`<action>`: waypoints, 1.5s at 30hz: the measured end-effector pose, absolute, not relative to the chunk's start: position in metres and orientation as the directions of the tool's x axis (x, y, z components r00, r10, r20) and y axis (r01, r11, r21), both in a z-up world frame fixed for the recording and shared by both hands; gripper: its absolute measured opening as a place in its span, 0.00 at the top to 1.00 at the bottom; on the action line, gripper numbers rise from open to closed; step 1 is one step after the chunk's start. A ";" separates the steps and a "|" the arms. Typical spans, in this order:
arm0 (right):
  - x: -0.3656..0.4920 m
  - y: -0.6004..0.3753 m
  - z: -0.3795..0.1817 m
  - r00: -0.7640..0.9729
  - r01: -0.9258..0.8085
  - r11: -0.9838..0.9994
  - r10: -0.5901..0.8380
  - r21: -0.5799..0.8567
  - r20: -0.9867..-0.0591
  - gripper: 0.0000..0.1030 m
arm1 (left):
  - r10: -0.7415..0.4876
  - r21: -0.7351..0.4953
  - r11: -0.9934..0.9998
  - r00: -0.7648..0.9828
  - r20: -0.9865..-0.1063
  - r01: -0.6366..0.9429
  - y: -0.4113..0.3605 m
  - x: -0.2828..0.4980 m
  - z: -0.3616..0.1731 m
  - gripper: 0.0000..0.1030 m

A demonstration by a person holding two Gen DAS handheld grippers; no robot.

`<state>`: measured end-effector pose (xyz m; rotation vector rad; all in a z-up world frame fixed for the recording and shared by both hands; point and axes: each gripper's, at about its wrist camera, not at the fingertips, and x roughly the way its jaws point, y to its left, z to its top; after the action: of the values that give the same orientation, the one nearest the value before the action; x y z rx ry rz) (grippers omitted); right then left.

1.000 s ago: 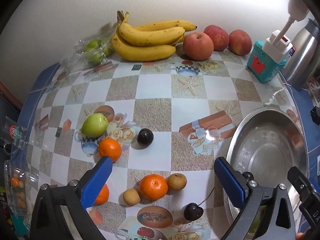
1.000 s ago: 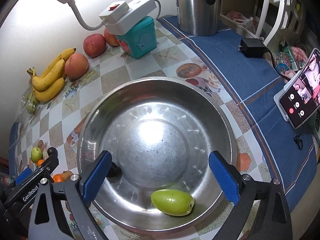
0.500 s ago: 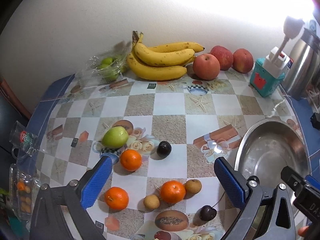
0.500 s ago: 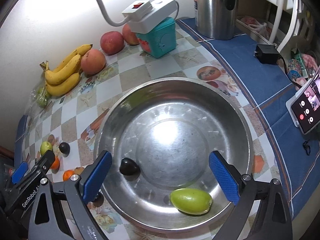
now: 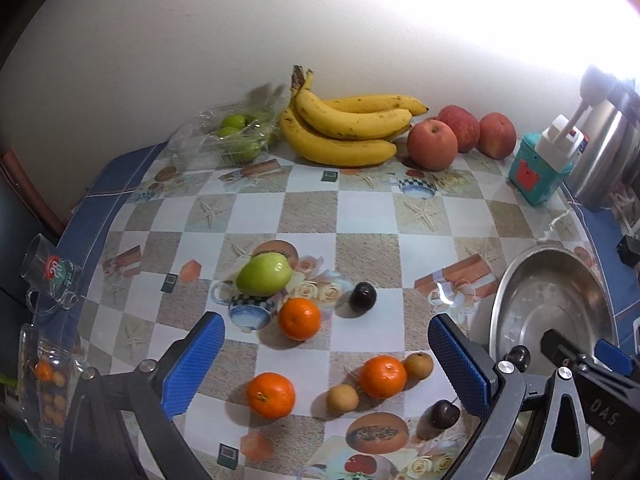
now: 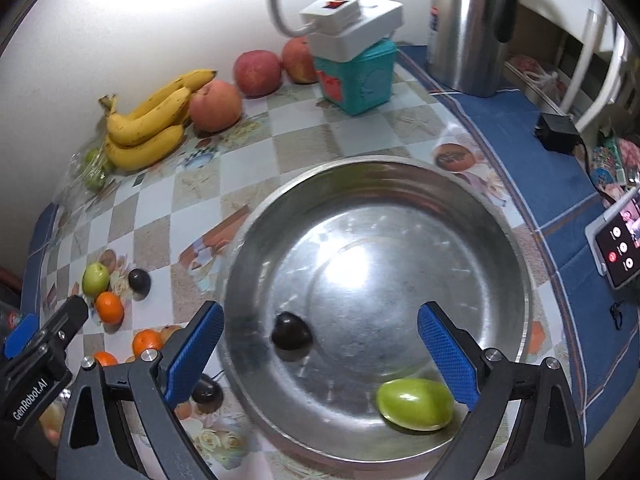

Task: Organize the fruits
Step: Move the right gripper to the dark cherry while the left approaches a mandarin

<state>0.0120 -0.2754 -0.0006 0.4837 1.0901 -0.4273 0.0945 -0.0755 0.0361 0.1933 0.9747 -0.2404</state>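
My left gripper [image 5: 326,364] is open above the loose fruit on the checked tablecloth: a green apple [image 5: 264,273], a dark plum [image 5: 363,297], three oranges [image 5: 299,318], two small brown fruits [image 5: 342,398] and a dark cherry [image 5: 445,414]. Nothing sits between its blue pads. My right gripper [image 6: 320,350] hangs open over the steel bowl [image 6: 516,264], which holds a dark plum [image 6: 291,332] and a green fruit [image 6: 416,404]. The bowl [image 5: 504,304] also shows at the right of the left wrist view.
Bananas [image 5: 344,132], three red apples [image 5: 432,144] and a bag of green fruit [image 5: 236,134] line the wall. A teal box [image 6: 356,76] with a white power strip, a steel kettle [image 6: 472,20], a phone [image 6: 618,240] and a glass mug [image 5: 50,276] stand around.
Both grippers have pulled back and risen, so more of the table shows. The dark plum in the bowl has come into full view, and the green fruit has shifted right in the right wrist view.
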 end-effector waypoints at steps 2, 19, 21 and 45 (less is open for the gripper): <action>0.016 -0.266 0.001 0.417 0.529 0.833 -0.088 0.163 -0.905 0.05 | -0.112 0.048 0.961 0.543 -0.832 0.271 -0.068 0.096 0.038 0.00; 0.040 -0.166 0.008 0.448 0.258 0.933 0.117 0.253 -0.887 0.05 | -0.112 -0.040 0.987 0.499 -0.859 0.153 -0.002 0.096 0.038 0.00; 0.038 -0.161 0.005 0.431 0.256 0.932 0.128 0.257 -0.893 0.06 | -0.111 -0.043 0.988 0.482 -0.869 0.150 0.001 0.095 0.032 0.01; 0.035 -0.160 -0.025 0.311 0.320 0.924 0.104 0.207 -0.945 0.31 | -0.113 -0.060 0.982 0.306 -0.945 0.178 -0.014 0.107 -0.022 0.14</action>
<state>0.0352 -0.1600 -0.0247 0.3917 1.2557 -0.1476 0.1070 -0.0135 -0.0219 0.0602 1.2453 -0.1929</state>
